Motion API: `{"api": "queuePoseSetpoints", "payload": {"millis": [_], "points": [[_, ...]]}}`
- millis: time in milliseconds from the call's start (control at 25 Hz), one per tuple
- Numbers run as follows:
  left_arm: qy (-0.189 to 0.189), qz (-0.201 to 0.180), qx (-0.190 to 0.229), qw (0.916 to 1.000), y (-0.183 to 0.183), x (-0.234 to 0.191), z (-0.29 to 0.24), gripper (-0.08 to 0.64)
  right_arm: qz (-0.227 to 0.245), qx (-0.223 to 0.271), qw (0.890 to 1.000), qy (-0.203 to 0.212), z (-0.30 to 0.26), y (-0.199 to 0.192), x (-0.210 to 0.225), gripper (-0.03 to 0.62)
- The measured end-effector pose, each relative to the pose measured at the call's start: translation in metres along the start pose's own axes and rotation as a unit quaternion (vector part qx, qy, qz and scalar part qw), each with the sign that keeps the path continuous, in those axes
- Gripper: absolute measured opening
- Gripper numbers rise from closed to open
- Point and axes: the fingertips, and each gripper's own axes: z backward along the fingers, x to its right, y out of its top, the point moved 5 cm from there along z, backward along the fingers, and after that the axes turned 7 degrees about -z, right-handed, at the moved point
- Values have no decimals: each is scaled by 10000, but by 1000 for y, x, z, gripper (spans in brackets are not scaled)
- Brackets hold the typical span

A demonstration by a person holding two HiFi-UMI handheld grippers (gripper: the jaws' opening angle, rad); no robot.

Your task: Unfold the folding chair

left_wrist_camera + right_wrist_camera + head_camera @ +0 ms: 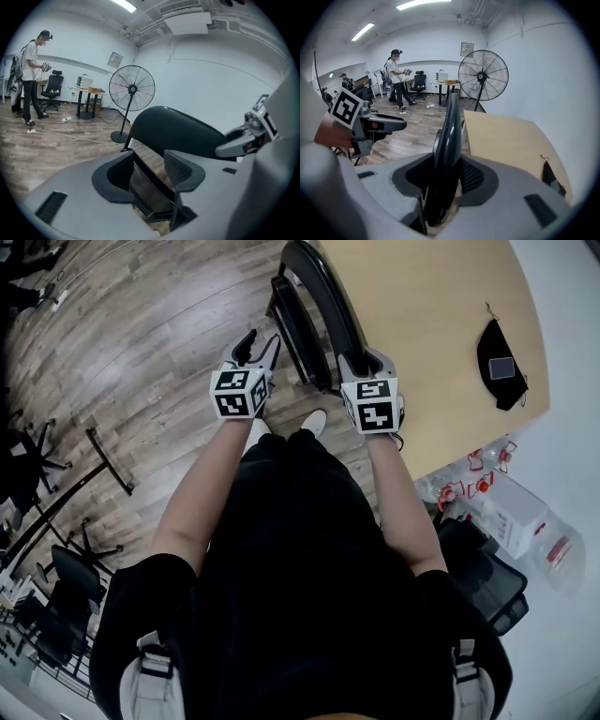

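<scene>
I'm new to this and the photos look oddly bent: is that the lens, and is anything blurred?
Left gripper view and right gripper view: fisheye, dark rounded corners, bowed wall. Right gripper view: ceiling light glares white; the folding chair in the right tongs is near and soft. Head view: evenly lit, floorboards curve toward the edges.

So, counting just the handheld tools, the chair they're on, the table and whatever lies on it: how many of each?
Handheld tools: 2 (left tool, right tool)
Folding chair: 1
Wooden table: 1
Black pouch on the table: 1
Total: 5
</scene>
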Motion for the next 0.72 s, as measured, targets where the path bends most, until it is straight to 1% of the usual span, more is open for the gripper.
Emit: {"api": "queuePoseSetpoints", "payload": {"millis": [120,440,560,720], "points": [[81,174,-224,9996,-12,-6,-27,212,18,47,10000,-1,-1,0,-5,153],[250,418,-748,9960,-40,-17,-85,264,-15,115,9999,67,-1,2,-20,152],[312,550,-948,9935,-52,-20,-100,290,-9,121,9999,71,-1,2,-26,150],[436,752,-1206,9889,-69,-21,-121,307,7,127,9999,69,-2,2,-30,150]]}}
